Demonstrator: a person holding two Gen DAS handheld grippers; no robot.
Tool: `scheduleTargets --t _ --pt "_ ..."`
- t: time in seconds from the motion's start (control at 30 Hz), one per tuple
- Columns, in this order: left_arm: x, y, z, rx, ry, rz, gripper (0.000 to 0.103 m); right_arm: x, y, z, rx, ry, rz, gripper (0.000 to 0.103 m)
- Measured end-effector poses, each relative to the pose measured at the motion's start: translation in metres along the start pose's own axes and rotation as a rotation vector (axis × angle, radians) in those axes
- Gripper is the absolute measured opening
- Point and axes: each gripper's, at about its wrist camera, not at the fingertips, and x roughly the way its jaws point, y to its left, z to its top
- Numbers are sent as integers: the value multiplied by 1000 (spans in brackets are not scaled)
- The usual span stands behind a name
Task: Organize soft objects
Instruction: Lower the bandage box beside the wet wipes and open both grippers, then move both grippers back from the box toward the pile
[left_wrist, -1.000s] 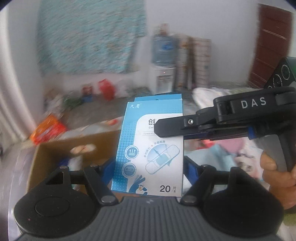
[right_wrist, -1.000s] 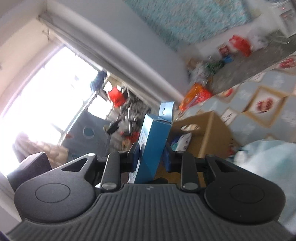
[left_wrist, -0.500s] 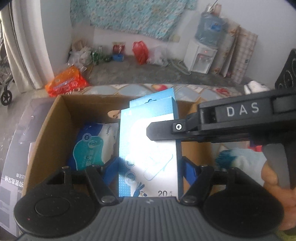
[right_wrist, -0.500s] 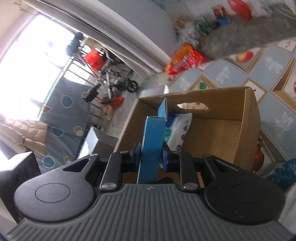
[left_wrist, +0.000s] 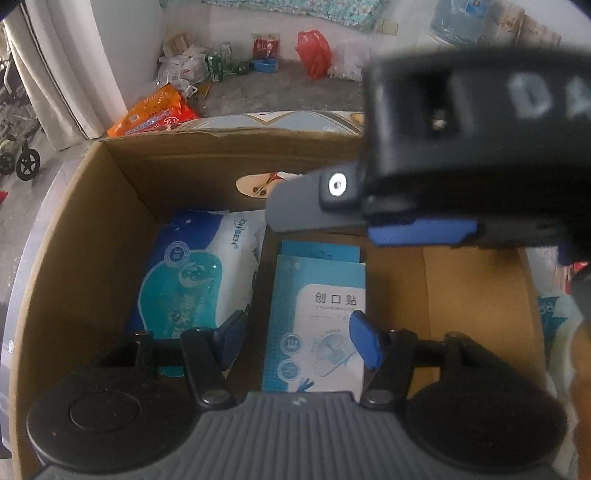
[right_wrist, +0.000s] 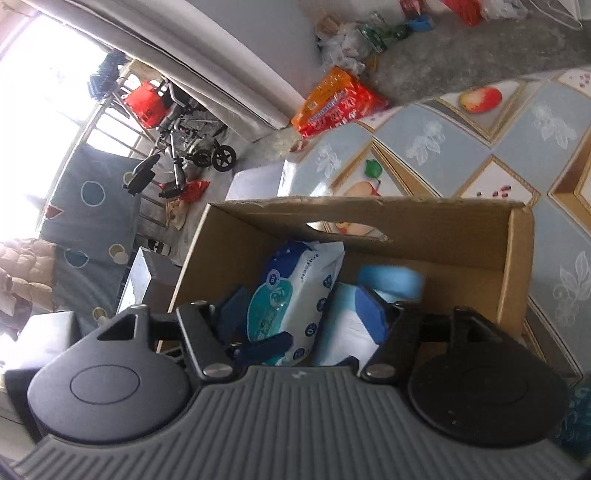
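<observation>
Inside carton (left_wrist: 92, 229) | blue plaster box (left_wrist: 317, 317) flat | left fingers (left_wrist: 364, 343) closing, right fingers (right_wrist: 369, 314) opening, both unclamped

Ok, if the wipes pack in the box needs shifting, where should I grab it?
Take the wipes pack from above, across its narrow width near the middle. It lies flat on the cardboard box floor, beside the bandage box, so only its top is reachable.

Blue bandage box (left_wrist: 317, 317) flat beside wipes pack (left_wrist: 199, 273) in cardboard box (left_wrist: 88, 236)
</observation>
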Motion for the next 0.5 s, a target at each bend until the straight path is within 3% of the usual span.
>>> scheduleTargets --t 0.13,0.27,0.43,0.5 --pt "-3 -4 0 5 0 -7 64 -13 -4 5 -3 -28 13 69" --pt "-16 -11 -4 -2 -13 -49 64 -41 -9 2 27 -93 82 69" --pt "-32 -15 -12 -11 -23 -177 61 -96 -24 -10 77 -188 156 69" --pt "-31 -16 -15 -39 14 -256 60 -119 -33 -20 87 -210 166 69"
